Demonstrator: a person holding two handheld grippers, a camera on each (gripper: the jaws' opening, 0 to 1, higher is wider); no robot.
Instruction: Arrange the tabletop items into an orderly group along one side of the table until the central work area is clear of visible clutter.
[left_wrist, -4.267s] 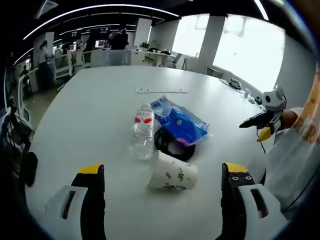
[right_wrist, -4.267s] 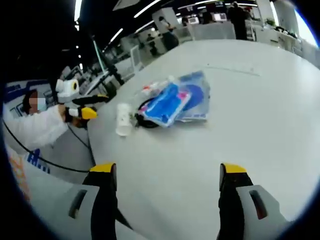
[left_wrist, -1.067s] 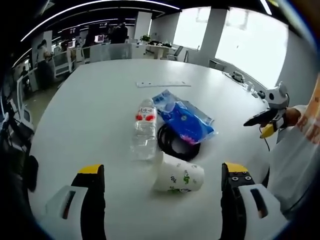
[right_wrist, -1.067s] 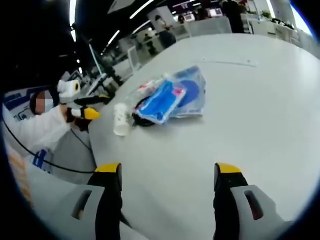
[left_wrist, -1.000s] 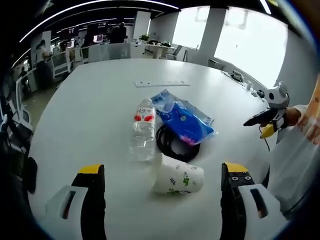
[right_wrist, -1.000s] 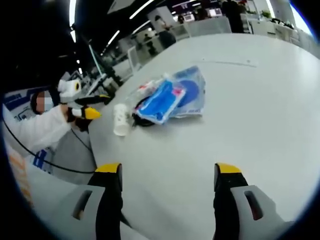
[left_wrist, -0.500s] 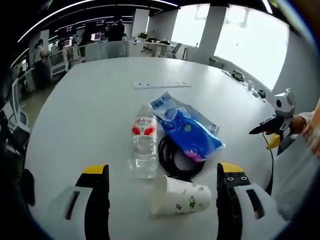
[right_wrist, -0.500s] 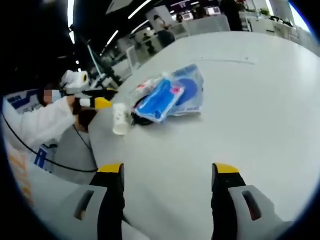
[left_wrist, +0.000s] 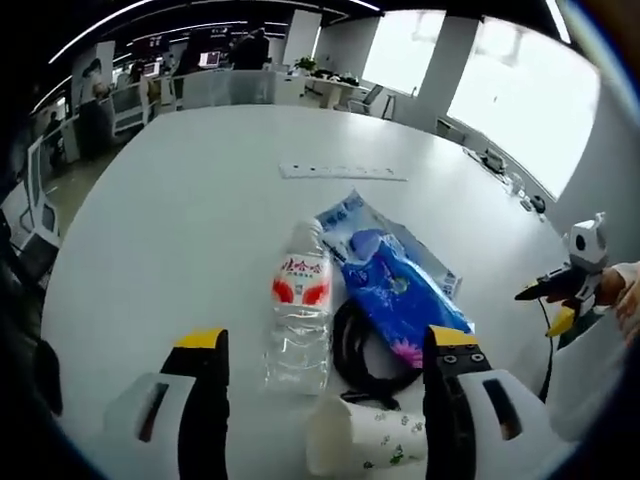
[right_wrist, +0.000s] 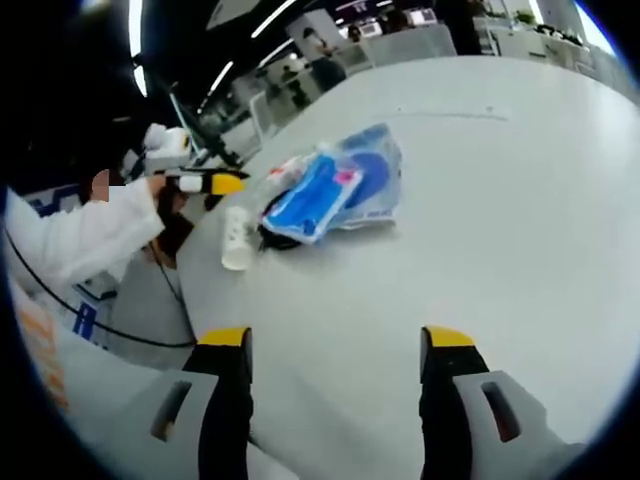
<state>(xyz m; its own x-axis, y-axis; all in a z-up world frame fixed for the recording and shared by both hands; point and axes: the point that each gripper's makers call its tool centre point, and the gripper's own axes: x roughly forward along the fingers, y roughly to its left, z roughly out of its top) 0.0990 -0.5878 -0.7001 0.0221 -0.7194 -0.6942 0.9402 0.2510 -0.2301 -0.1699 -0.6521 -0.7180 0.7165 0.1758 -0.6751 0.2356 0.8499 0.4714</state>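
On the white table (left_wrist: 170, 220) lies a small pile. A clear water bottle (left_wrist: 300, 310) with a red label lies beside a blue packet (left_wrist: 400, 290), which rests partly over a black cable coil (left_wrist: 362, 352). A white paper cup (left_wrist: 365, 445) lies on its side nearest me. My left gripper (left_wrist: 327, 345) hovers open just above the cup and bottle, holding nothing. In the right gripper view the same blue packet (right_wrist: 330, 190), cup (right_wrist: 236, 240) and cable coil (right_wrist: 275, 232) sit far ahead. My right gripper (right_wrist: 336, 337) is open over bare table (right_wrist: 500, 200).
A thin white strip (left_wrist: 342, 172) lies farther out on the table. The left gripper (right_wrist: 200, 182) and a white sleeve (right_wrist: 80, 240) reach in over the table edge by the cup. The right gripper (left_wrist: 560, 290) shows at the table's right edge. Office desks stand behind.
My left gripper has moved forward and down toward the pile, so the cup now sits low between its jaws. The right gripper has barely moved.
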